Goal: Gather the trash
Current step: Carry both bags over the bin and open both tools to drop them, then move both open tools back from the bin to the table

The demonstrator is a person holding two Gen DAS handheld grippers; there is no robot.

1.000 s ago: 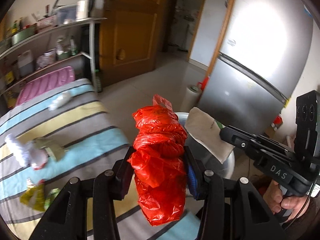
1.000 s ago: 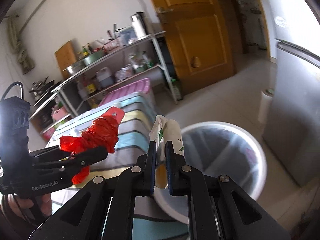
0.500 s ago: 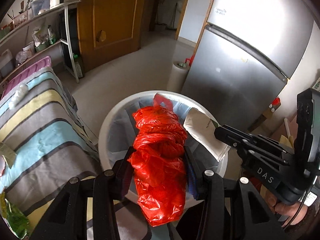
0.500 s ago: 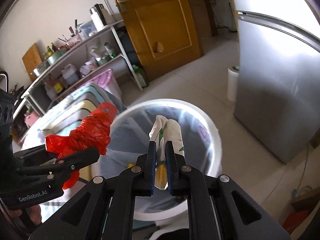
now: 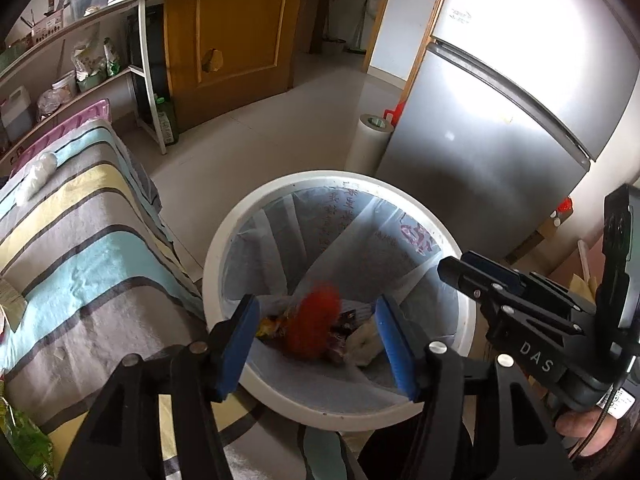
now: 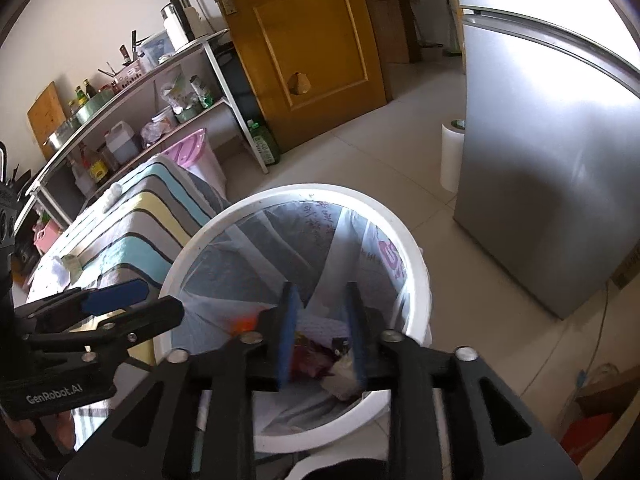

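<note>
Left wrist view: red plastic bag [image 5: 316,326] blurred inside the white trash bin [image 5: 224,240], both grippers held above it with nothing in them.

Red bag sits low in the lined bin among wrappers, a pale crumpled paper piece [image 5: 362,340] just beside it; bin stands on pale tile floor [image 5: 280,136], touching the striped bedspread [image 5: 80,240]. Silver fridge [image 5: 500,140] beyond the bin, white roll [image 5: 368,140] against it, yellow-brown door [image 5: 236,20] and cluttered metal shelf rack [image 5: 100,40] further back. Left gripper [image 5: 316,344] jaws have just been opening, now spread wide, nothing pinched. Right gripper [image 6: 322,336] jaws have just been opening too, parted moderately, blue pads clear of the trash below.
</note>
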